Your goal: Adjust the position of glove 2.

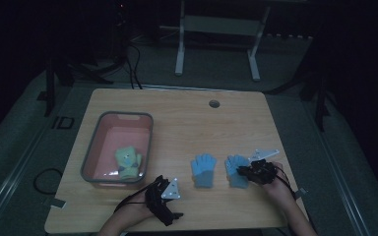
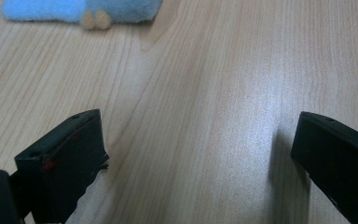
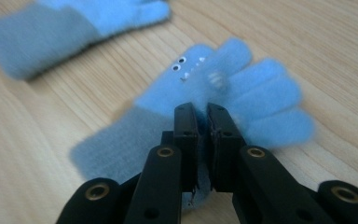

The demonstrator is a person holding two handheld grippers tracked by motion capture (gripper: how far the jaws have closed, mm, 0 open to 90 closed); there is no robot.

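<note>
Two blue gloves lie side by side on the wooden table (image 1: 187, 123). My right gripper (image 1: 243, 171) rests on the right-hand glove (image 1: 235, 167). In the right gripper view that glove (image 3: 256, 93) shows a small face with googly eyes, and the right gripper (image 3: 202, 114) is shut, pinching its fabric near the grey cuff. The other blue glove (image 1: 203, 170) (image 3: 74, 23) lies free just to the left. My left gripper (image 1: 170, 211) hovers near the table's front edge. In its own view the left gripper (image 2: 198, 135) is open over bare wood, with a blue glove (image 2: 74, 9) far off.
A pink bin with a grey rim (image 1: 91, 157) stands at the table's left and holds a green glove (image 1: 128, 162). A round cable hole (image 1: 214, 103) sits near the far edge. Behind the table stands a white frame (image 1: 216, 24), and the room is dark.
</note>
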